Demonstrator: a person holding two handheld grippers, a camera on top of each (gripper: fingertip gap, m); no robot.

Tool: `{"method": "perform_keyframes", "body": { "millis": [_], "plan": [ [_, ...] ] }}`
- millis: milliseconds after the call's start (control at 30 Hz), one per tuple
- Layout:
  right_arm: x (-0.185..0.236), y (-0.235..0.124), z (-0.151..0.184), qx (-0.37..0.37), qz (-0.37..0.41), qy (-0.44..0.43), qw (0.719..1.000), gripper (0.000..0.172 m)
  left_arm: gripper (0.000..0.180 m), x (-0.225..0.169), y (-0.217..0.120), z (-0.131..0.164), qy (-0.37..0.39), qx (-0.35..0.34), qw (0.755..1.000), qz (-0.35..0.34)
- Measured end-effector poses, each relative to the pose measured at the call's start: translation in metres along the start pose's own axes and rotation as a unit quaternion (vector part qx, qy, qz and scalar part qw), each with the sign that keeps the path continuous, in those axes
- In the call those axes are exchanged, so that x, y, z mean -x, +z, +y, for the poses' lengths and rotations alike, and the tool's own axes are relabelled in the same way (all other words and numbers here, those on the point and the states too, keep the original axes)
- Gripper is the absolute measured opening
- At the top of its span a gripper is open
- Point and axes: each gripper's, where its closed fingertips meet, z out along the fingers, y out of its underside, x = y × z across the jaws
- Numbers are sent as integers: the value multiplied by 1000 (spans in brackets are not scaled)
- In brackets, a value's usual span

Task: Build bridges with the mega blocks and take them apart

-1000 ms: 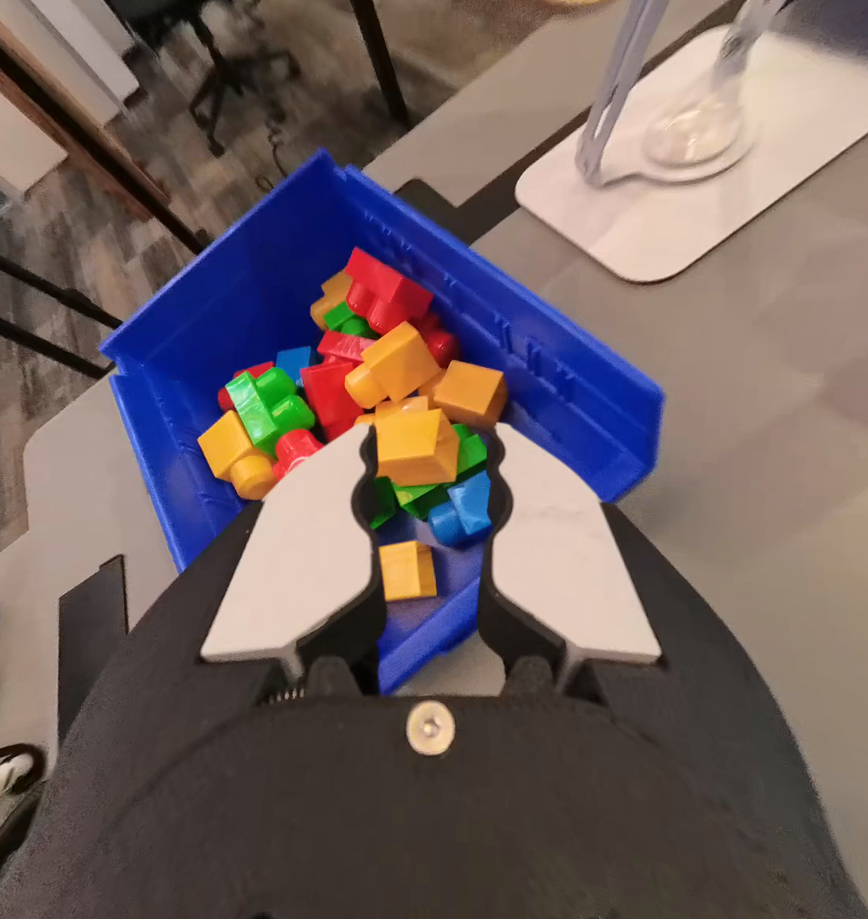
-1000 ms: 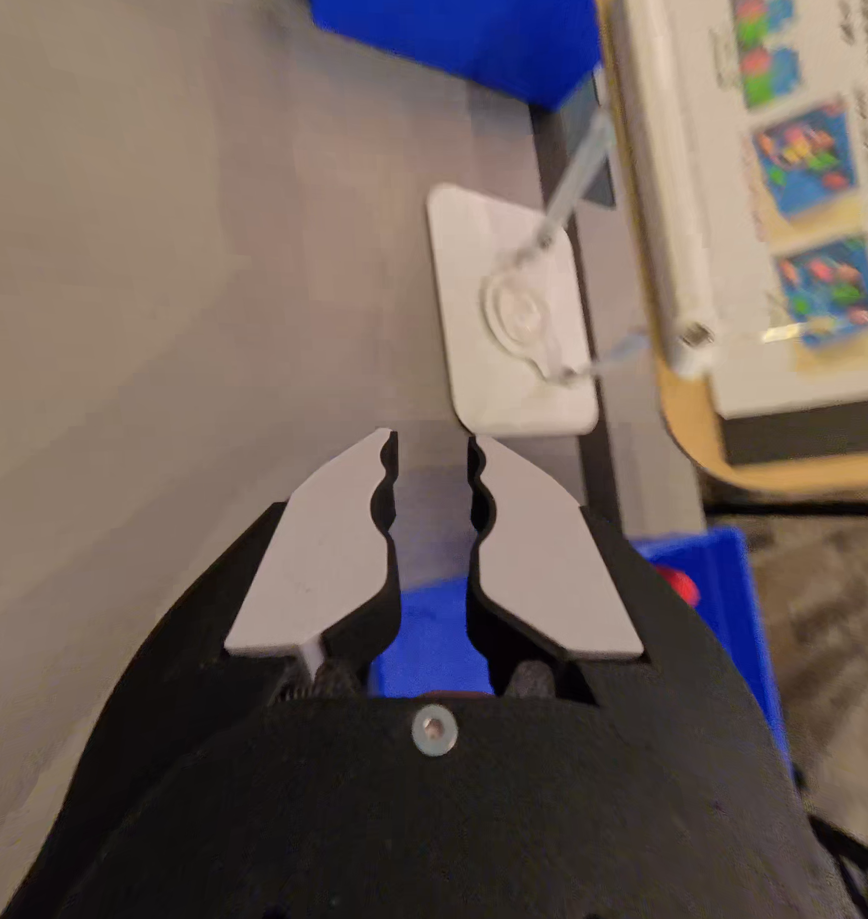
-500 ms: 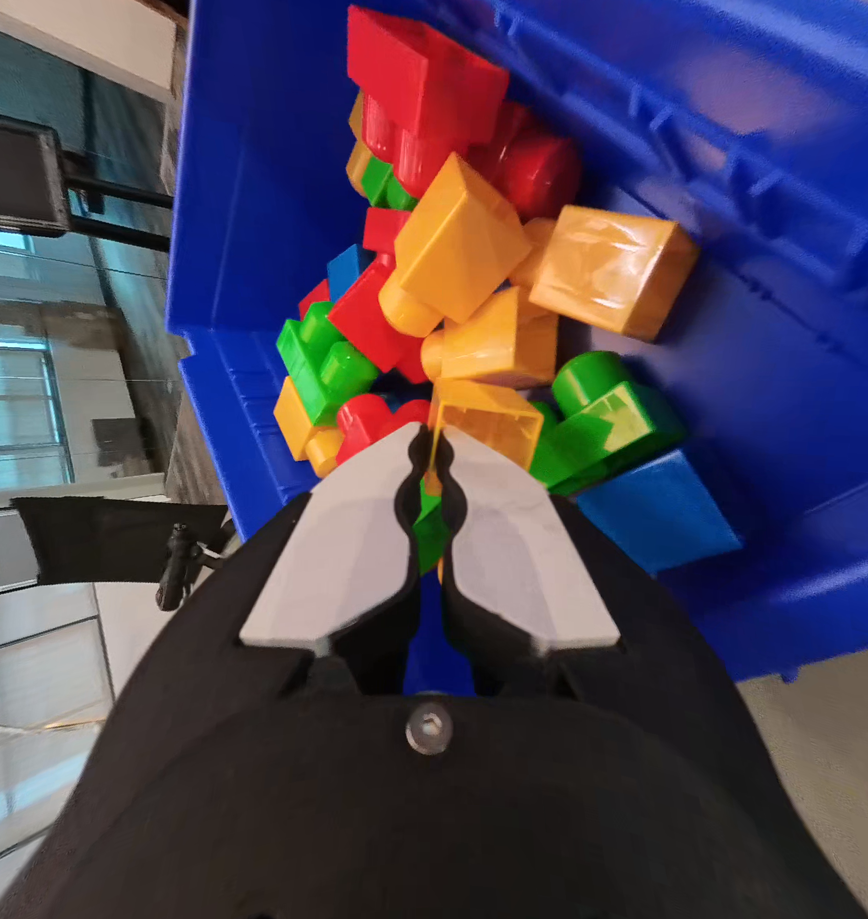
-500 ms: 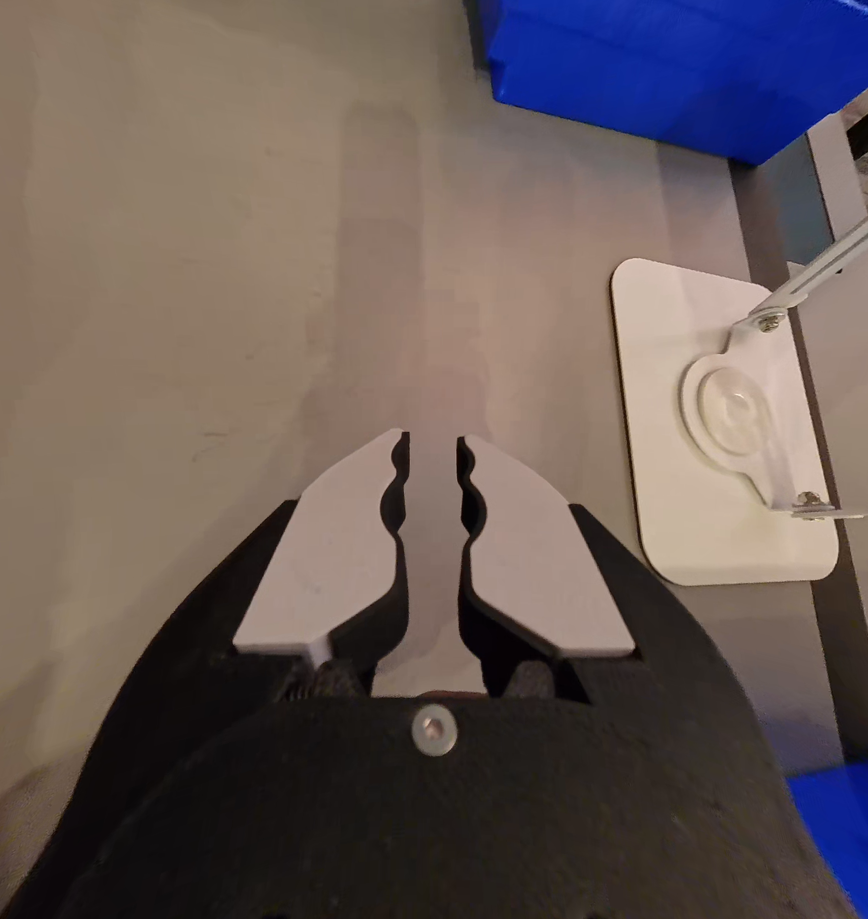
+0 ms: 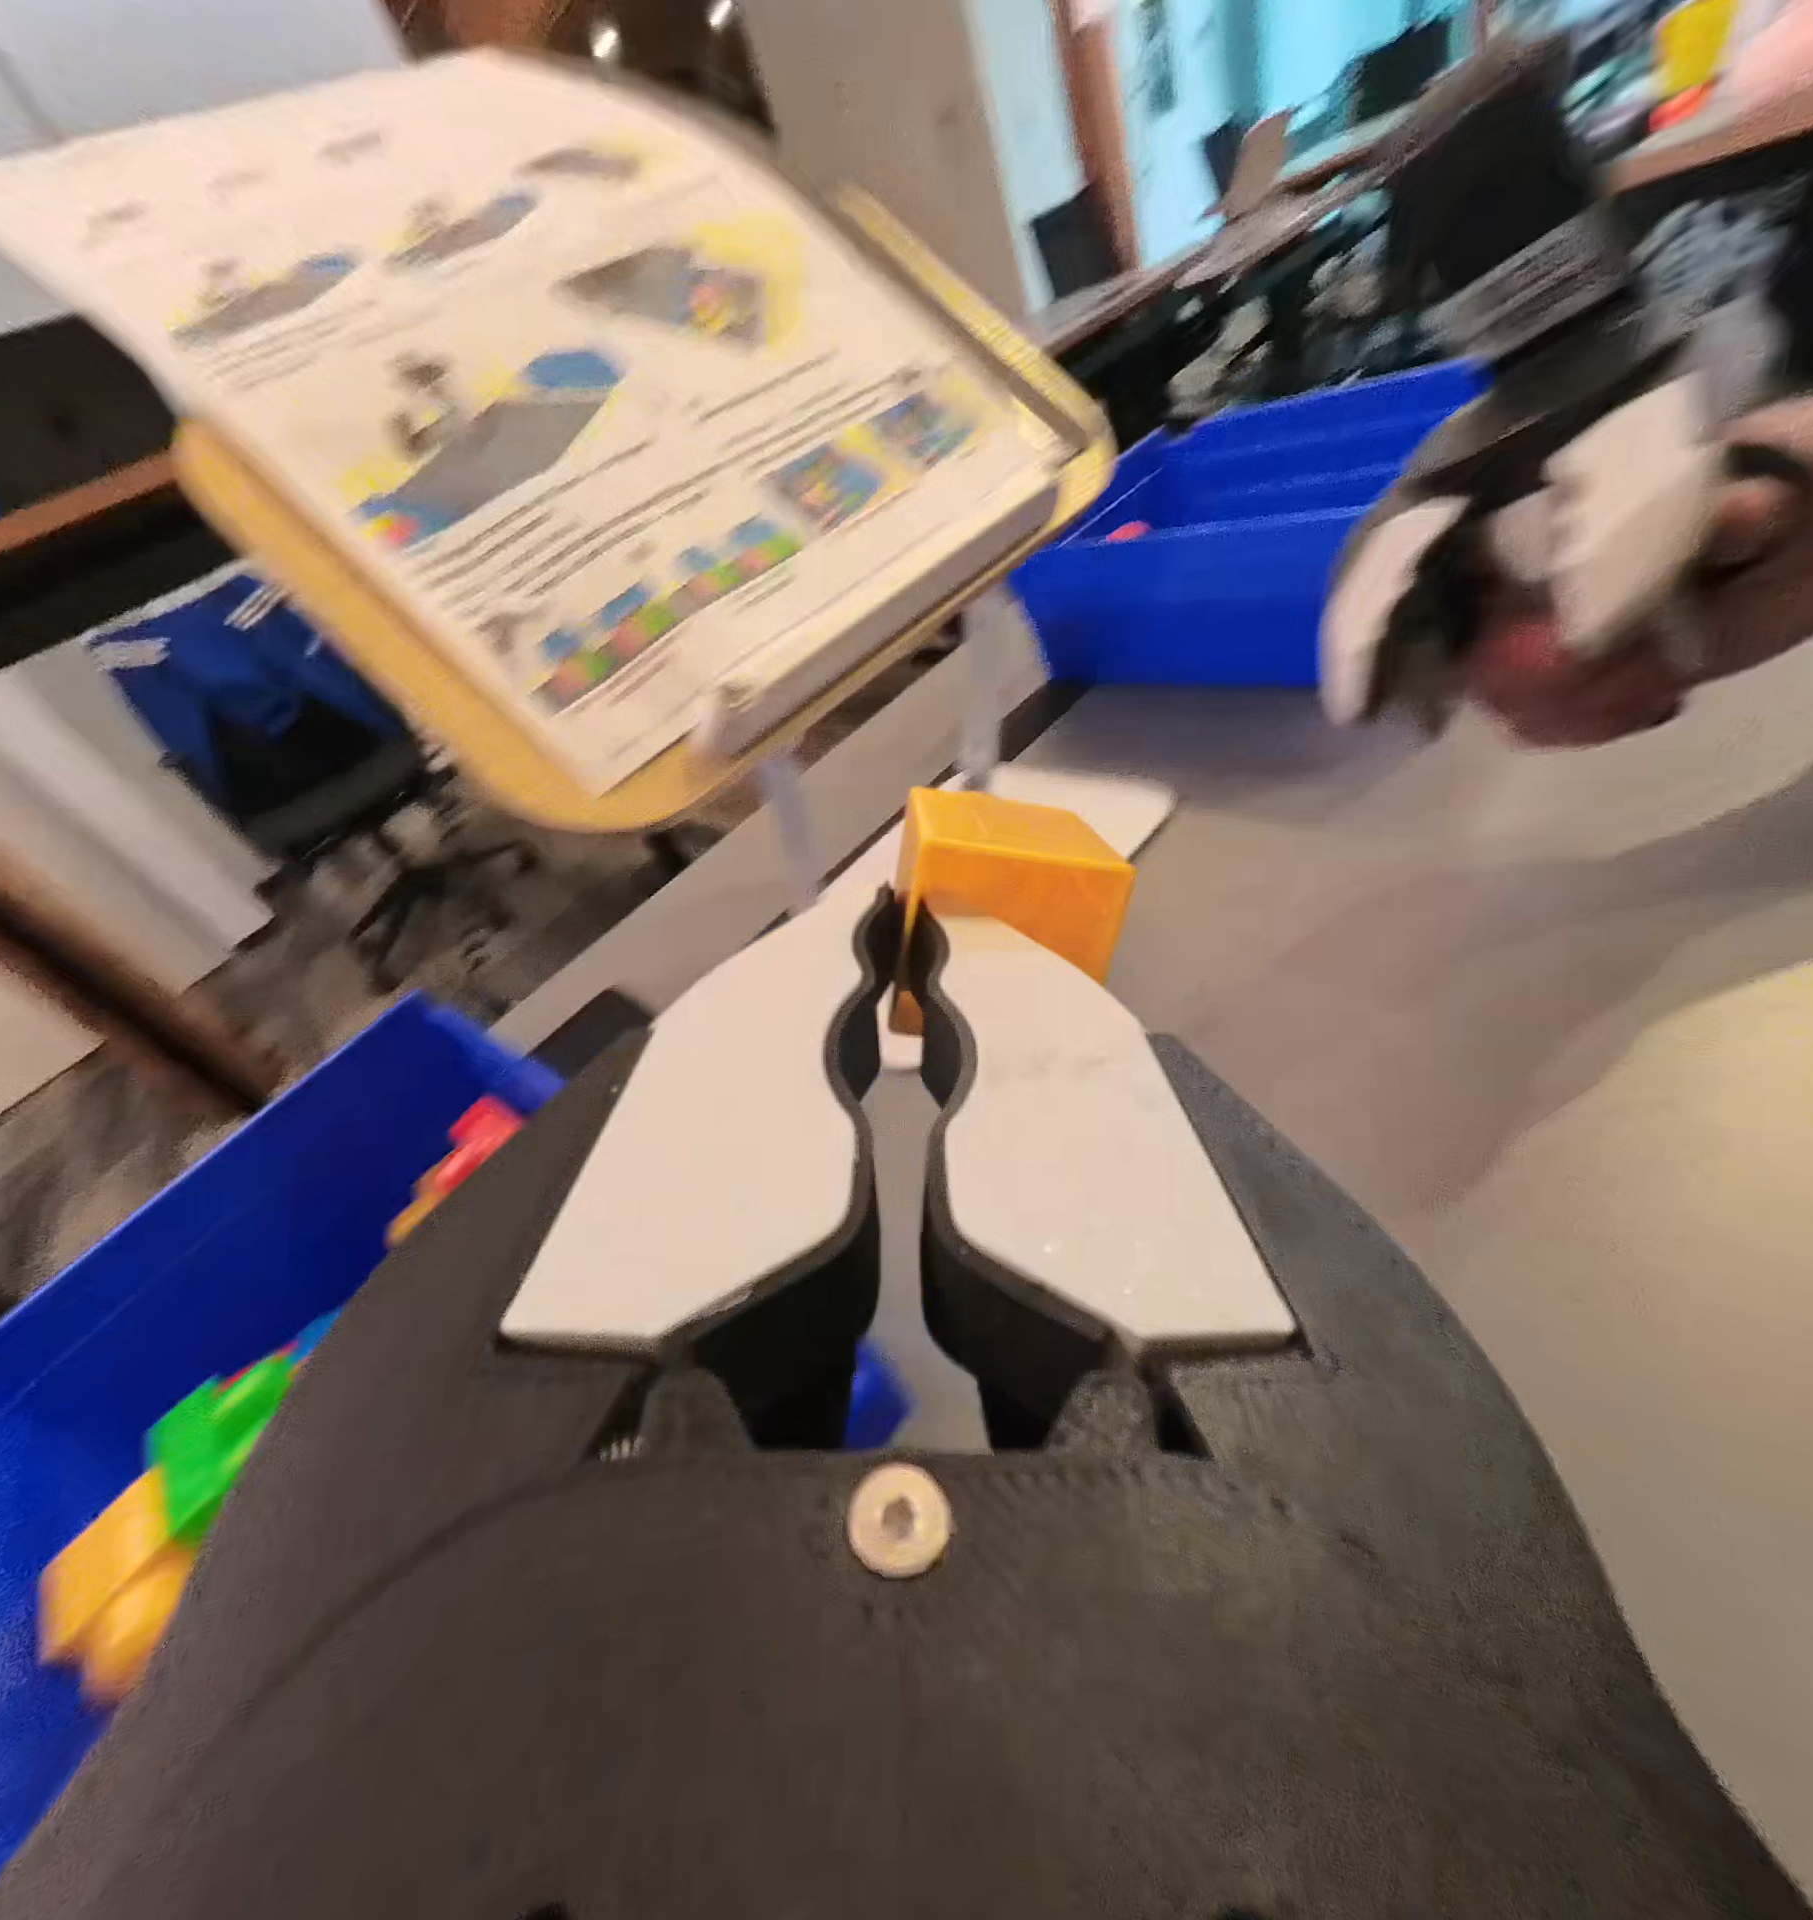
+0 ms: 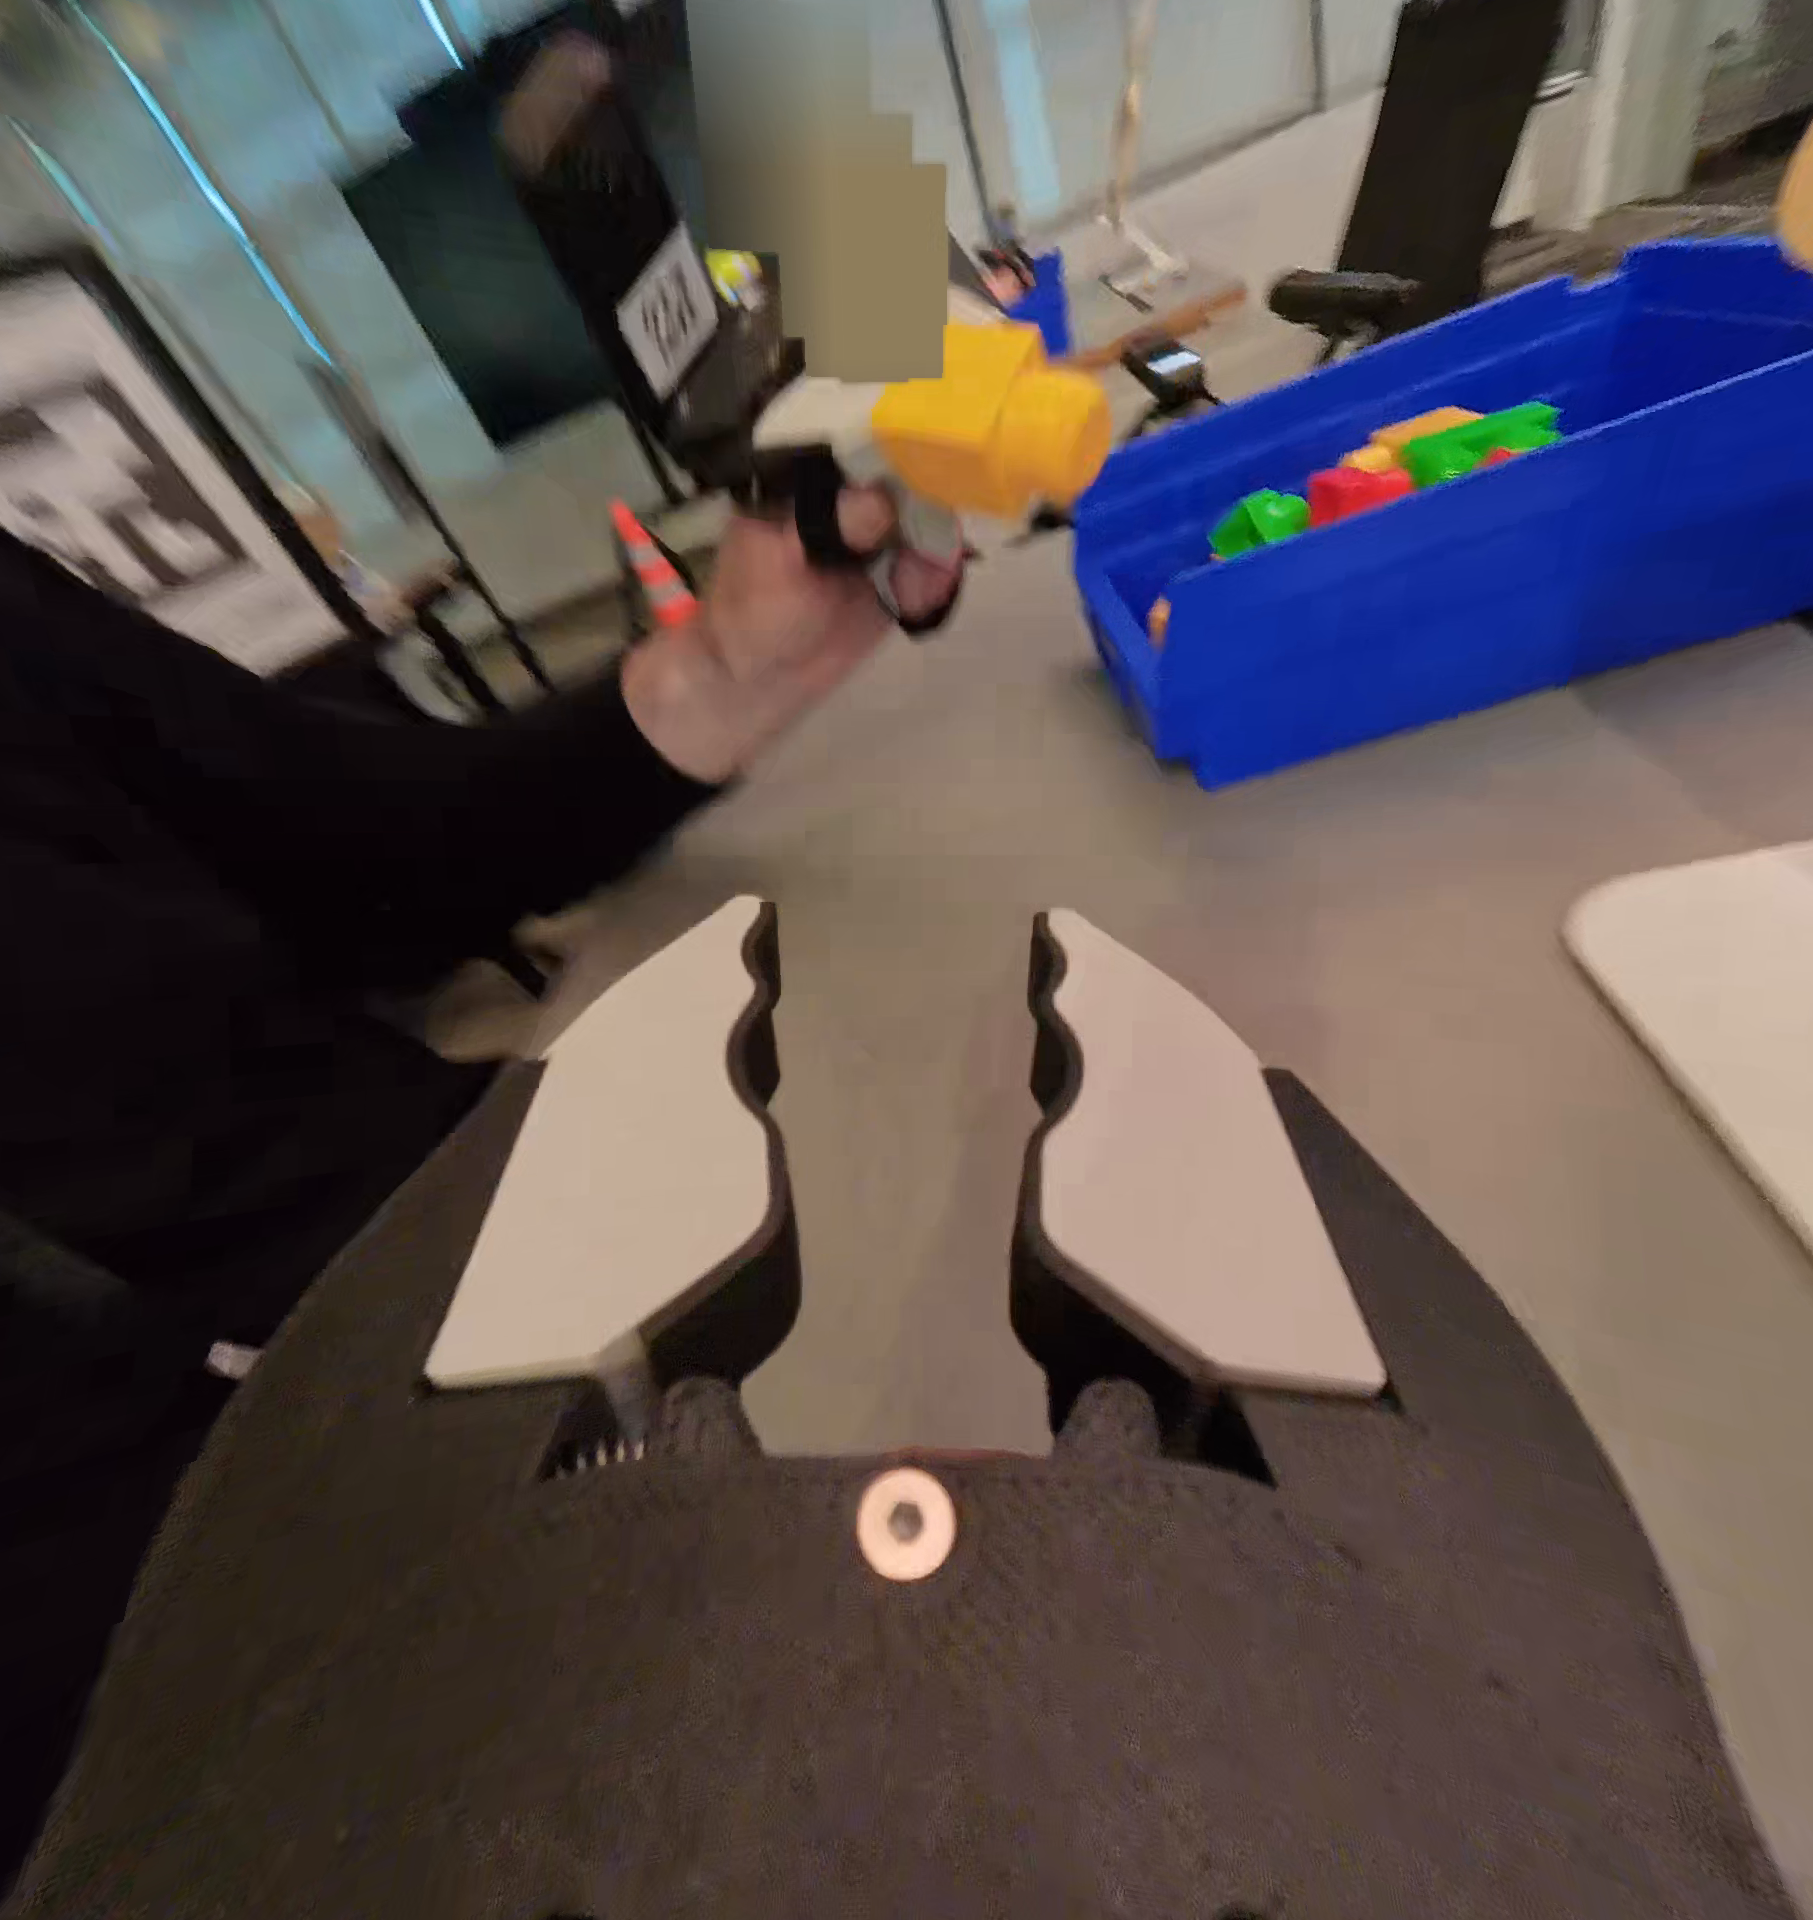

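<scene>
The left gripper [image 5: 904, 940] is clamped on the thin wall of an orange block [image 5: 1027, 878], held in the air above a grey table [image 5: 1504, 1039]. The right gripper [image 6: 902, 935] is spread wide and holds nothing. More blocks [image 6: 1401, 468] lie in a blue bin [image 6: 1453, 644] on the table.

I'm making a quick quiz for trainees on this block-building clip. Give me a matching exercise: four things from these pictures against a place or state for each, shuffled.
Things:
1. left claw
2. right claw
3. orange block
4. blue bin

States:
A. holds loose coloured blocks
B. open, nothing between the fingers
C. pinched by one thin wall, above the table
D. shut on a block

Pairs: 1-D, 2-B, 3-C, 4-A
</scene>
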Motion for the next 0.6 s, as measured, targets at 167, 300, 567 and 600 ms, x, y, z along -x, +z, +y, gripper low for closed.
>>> {"method": "perform_keyframes", "body": {
  "millis": [167, 300, 567, 600],
  "plan": [
    [13, 33, -10, -63, -103, 124, 985, 70, 2, -84, 23, -35, 48, -62, 994, 71],
    [33, 41, -18, -102, -195, 166, 961, 73, 2, -117, 32, -43, 86, -74, 990, 88],
    [44, 34, -19, -88, -201, 104, 970, 36, 5, -126, 36, -31, 116, -54, 987, 94],
    [42, 33, -19, -79, -187, 94, 975, 36, 5, -123, 33, -30, 114, -50, 988, 93]
  ]
}}
